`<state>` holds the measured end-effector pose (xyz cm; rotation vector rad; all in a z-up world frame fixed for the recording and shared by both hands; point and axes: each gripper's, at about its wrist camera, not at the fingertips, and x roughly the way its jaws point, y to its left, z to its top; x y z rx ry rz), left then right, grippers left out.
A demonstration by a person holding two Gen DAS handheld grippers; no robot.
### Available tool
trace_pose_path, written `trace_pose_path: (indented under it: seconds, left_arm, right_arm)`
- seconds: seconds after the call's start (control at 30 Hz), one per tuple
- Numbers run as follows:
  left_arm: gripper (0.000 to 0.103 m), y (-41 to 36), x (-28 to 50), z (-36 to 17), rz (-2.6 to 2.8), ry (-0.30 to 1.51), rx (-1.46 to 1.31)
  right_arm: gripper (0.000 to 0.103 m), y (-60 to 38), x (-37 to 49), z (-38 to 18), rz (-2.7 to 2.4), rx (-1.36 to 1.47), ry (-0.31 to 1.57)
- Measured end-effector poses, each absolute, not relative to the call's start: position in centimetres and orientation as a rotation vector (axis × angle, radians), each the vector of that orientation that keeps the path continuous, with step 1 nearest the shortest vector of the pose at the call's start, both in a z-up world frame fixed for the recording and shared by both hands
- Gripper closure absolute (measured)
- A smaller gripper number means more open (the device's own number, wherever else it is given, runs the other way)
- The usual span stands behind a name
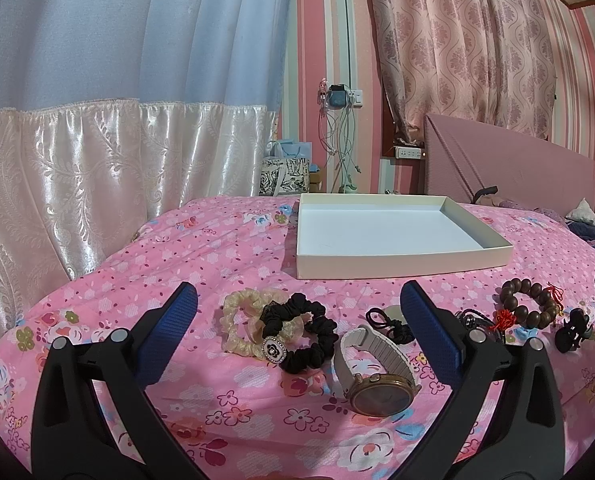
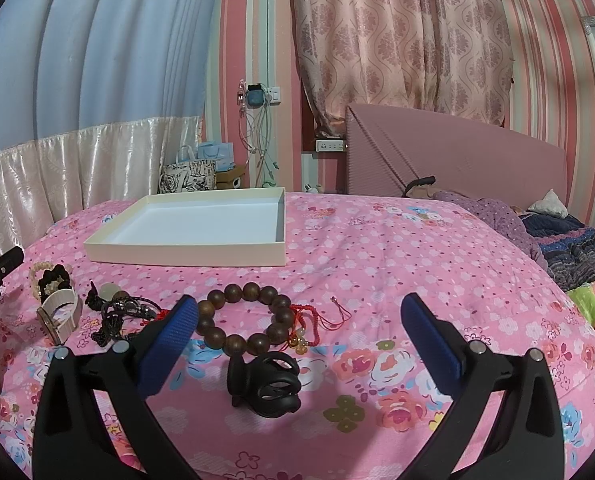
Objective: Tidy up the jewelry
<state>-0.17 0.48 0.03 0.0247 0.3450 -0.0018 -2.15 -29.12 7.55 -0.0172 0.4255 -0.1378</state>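
A shallow white box (image 1: pixel 401 258) (image 2: pixel 185 254) lies on the pink floral bedspread (image 1: pixel 225 248) with nothing in it. In front of it lie a cream scrunchie (image 1: pixel 237 320), a black scrunchie (image 1: pixel 317 336) with a flower charm, a watch (image 1: pixel 377 380) (image 2: pixel 59 316), black cords (image 1: pixel 393 326) (image 2: pixel 117 312), a brown bead bracelet (image 1: pixel 531 304) (image 2: pixel 243 320) with red tassels, and a black hair claw (image 1: pixel 573 332) (image 2: pixel 265 384). My left gripper (image 1: pixel 299 300) stands open above the scrunchies and watch. My right gripper (image 2: pixel 299 308) stands open over the bracelet and claw.
Curtains hang at the left and back. A pink headboard (image 2: pixel 457 156) stands at the back right, with rumpled bedding (image 2: pixel 569 244) beside it. Bags (image 2: pixel 189 174) sit on the floor beyond the bed. Bare bedspread (image 2: pixel 417 264) stretches right of the box.
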Motion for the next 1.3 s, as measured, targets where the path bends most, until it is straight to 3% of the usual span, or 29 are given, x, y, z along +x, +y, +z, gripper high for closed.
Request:
trace_pose_path:
  seconds: [1.3]
  left_arm:
    - [0.003,0.57,-0.26,0.57,-0.002,0.344,0.012]
  right_arm:
    - [0.002,-29.86,-2.47,7.59,-0.149,-0.016,0.427]
